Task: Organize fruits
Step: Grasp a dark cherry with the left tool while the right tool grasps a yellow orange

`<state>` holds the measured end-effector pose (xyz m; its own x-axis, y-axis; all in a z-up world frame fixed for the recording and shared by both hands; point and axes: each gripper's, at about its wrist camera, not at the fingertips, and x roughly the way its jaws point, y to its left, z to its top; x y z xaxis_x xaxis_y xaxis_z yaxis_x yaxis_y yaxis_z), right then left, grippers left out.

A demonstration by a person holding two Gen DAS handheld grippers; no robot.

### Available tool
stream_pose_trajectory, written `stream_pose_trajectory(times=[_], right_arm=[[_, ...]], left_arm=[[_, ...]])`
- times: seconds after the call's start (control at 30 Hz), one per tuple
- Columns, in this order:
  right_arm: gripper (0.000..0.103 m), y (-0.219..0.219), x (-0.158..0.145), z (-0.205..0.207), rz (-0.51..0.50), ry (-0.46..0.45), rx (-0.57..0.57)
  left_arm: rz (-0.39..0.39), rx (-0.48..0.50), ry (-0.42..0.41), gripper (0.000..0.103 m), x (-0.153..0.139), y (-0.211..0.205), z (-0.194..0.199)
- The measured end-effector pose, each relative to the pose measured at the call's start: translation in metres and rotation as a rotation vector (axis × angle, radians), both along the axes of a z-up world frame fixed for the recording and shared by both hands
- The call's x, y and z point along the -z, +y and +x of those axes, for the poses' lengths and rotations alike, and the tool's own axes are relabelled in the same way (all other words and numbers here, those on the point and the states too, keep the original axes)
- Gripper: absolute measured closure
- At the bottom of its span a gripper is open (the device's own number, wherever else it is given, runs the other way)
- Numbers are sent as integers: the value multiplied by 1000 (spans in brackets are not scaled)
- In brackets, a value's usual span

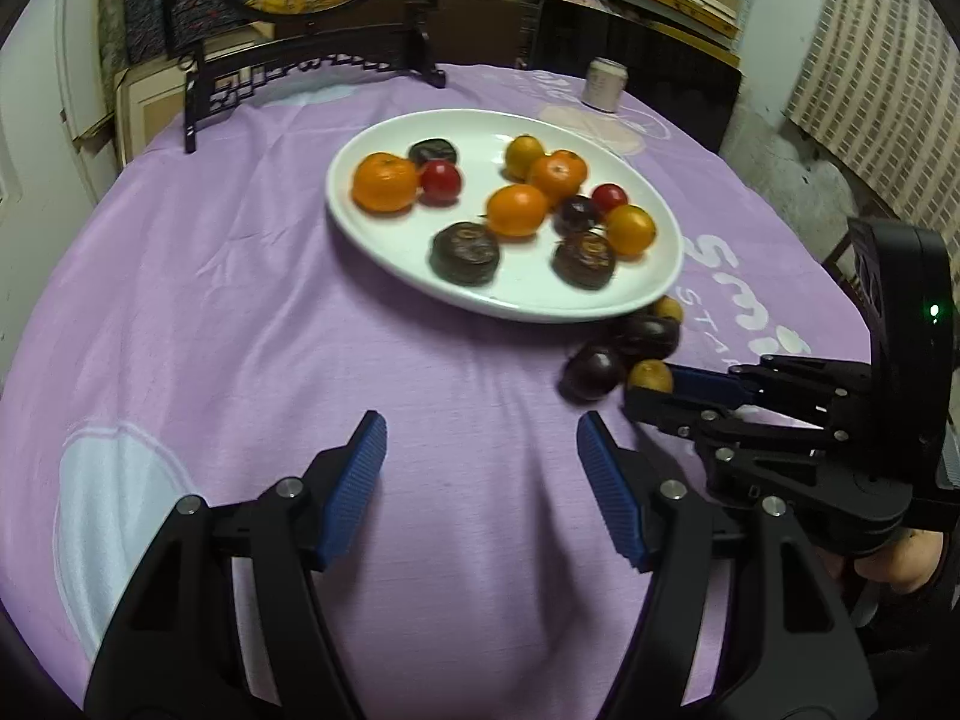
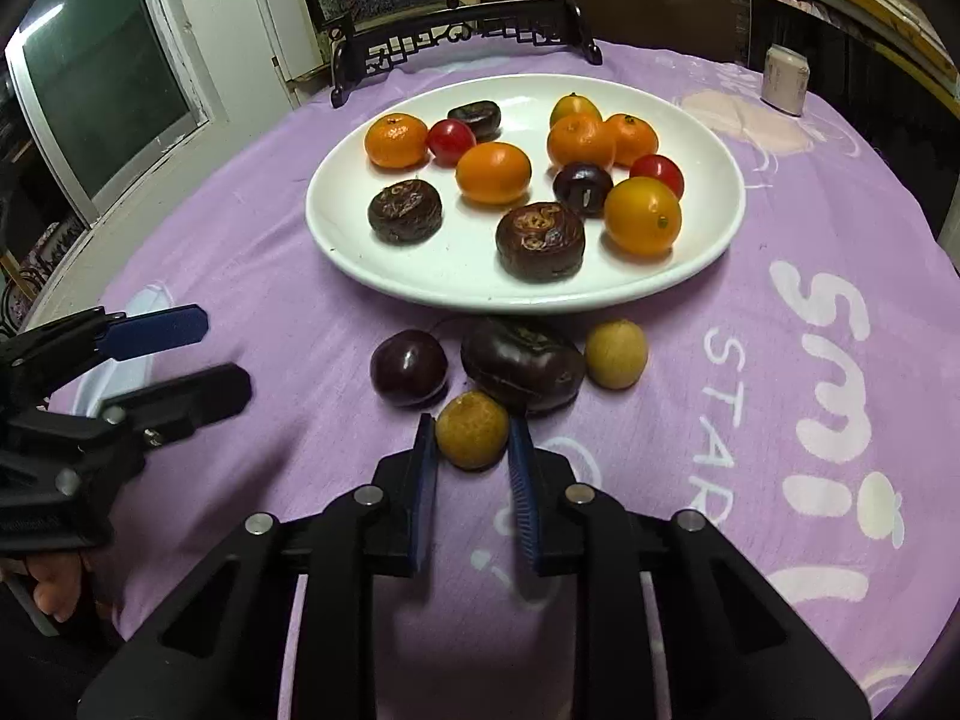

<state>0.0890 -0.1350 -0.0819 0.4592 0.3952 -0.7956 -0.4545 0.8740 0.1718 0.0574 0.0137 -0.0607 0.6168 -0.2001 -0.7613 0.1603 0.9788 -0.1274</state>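
A white plate (image 2: 336,240) on the purple tablecloth (image 2: 270,312) holds several oranges, red tomatoes and dark brown fruits. In front of it on the cloth lie a dark plum (image 2: 408,367), a large dark fruit (image 2: 522,363) and a tan round fruit (image 2: 616,354). My right gripper (image 2: 472,420) is shut on a small yellow-brown fruit (image 2: 472,429), a blue pad against each side, down at the cloth. My left gripper (image 1: 480,426) is open over bare cloth with nothing between its fingers, left of the loose fruits. The left wrist view shows the right gripper (image 1: 651,387) on that fruit (image 1: 651,373).
A pale can (image 2: 785,78) stands at the far right of the table. A black carved stand (image 2: 456,36) with a round picture rises behind the plate. A window (image 2: 102,78) is on the left. A hand (image 2: 54,588) grips the left tool.
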Motion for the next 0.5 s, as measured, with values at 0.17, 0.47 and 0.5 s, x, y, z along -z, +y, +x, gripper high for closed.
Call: stream_pose_trajectory(times=[0.17,0.47,0.5], right_arm=[[79,-25,-9,-15,22,-10,36],[79,-74,-4,-32,105,14,100],[79,-78,-4,-33,110,13,104]], left_arm=[[0,43,25,35,4,-20,9],[53,98,98,61,27,-63,37],[59,95,101,62,29,-64,39]])
